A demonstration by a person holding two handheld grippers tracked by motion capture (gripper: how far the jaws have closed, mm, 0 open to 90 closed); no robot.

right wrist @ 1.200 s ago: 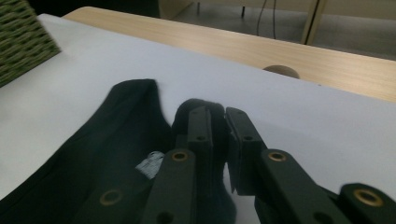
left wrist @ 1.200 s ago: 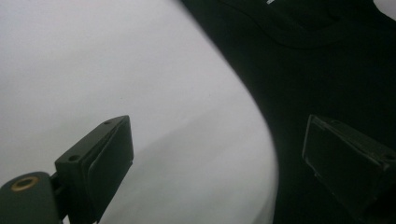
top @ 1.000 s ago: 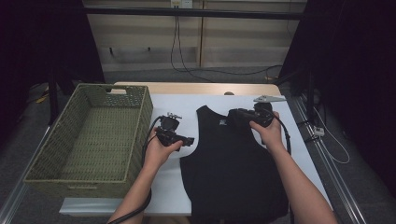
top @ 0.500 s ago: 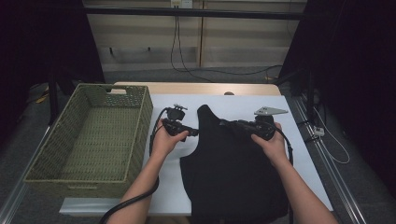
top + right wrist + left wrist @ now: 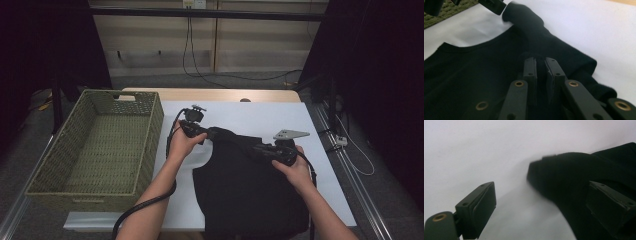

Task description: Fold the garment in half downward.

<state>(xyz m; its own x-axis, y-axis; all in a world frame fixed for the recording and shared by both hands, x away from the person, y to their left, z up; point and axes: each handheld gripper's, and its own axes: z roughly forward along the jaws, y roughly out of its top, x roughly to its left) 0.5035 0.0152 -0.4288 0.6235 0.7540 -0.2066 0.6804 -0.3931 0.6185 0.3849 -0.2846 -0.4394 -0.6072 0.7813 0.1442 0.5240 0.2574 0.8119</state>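
A white table [image 5: 240,117] stood before a pale wall. At its left sat an empty green basket [image 5: 95,145]. Right of it, a black top [image 5: 250,195] lay flat on the near half, its far edge folded into a thick roll running left to right. The left gripper [image 5: 205,134] held its jaws wide apart around the roll's left end [image 5: 549,175], not yet pinching. The right gripper [image 5: 257,149] was clamped on the fabric [image 5: 541,67] near the roll's right part.
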